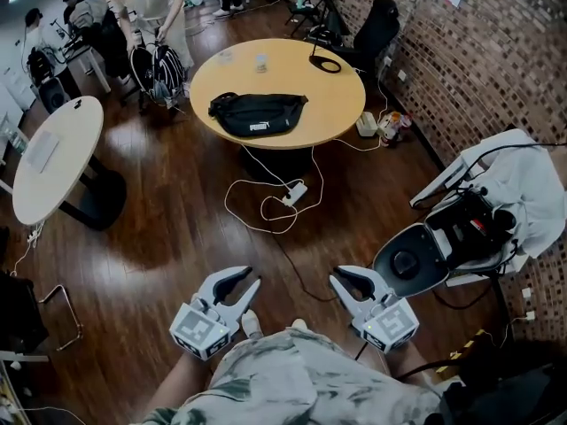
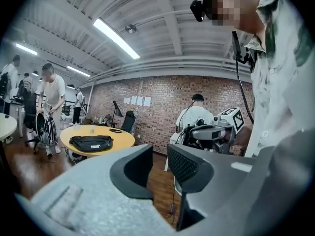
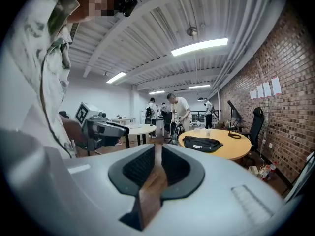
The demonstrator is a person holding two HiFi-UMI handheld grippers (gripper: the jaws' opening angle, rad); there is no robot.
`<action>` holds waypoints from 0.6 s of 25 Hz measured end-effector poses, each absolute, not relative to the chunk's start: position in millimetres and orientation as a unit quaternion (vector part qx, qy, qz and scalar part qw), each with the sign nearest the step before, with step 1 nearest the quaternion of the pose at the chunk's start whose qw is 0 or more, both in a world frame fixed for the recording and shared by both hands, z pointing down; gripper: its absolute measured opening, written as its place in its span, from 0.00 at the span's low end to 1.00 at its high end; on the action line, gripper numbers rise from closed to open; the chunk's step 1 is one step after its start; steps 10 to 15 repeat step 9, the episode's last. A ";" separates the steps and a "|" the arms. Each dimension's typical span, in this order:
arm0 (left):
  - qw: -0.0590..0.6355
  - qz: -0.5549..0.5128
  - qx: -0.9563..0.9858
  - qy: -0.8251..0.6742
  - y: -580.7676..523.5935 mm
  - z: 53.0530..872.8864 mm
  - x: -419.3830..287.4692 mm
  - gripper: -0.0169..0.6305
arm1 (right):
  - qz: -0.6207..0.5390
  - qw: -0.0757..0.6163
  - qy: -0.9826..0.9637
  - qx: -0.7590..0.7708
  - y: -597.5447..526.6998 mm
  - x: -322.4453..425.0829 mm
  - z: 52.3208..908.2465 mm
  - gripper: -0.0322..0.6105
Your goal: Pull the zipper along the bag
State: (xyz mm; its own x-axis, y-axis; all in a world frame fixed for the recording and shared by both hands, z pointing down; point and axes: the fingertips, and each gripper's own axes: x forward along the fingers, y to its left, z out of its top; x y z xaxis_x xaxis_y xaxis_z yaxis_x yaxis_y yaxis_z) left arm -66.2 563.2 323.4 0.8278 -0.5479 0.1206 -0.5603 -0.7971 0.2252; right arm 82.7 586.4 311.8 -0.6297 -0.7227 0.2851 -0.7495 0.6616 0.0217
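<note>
A black waist bag [image 1: 258, 113] lies flat on the round yellow table [image 1: 332, 96] far ahead of me; it also shows small in the left gripper view [image 2: 91, 142] and the right gripper view [image 3: 200, 144]. I cannot make out its zipper at this distance. Both grippers hang low near my body, over the wooden floor and well short of the table. My left gripper [image 1: 254, 276] [image 2: 160, 154] is open and holds nothing. On my right gripper [image 1: 336, 277] [image 3: 158, 149] only a thin slit of floor shows between the jaws, and they hold nothing.
A power strip with looped white cables [image 1: 294, 193] lies on the floor between me and the table. A chair loaded with gear [image 1: 461, 228] stands at the right by the brick wall. A white round table [image 1: 53, 153] is at the left. A person [image 1: 146, 7] handles a backpack beyond.
</note>
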 end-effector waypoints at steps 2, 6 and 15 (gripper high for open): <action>0.130 0.026 0.948 -0.291 573.1 324.1 -58.4 0.18 | 0.046 0.135 -0.904 0.403 591.8 85.6 308.0 0.13; 0.127 0.032 0.949 -0.287 585.7 331.4 -59.5 0.18 | 0.048 0.132 -0.908 0.394 598.8 75.6 321.3 0.12; 0.134 0.031 0.948 -0.288 594.1 335.5 -58.1 0.18 | 0.056 0.133 -0.911 0.387 604.7 72.2 331.9 0.11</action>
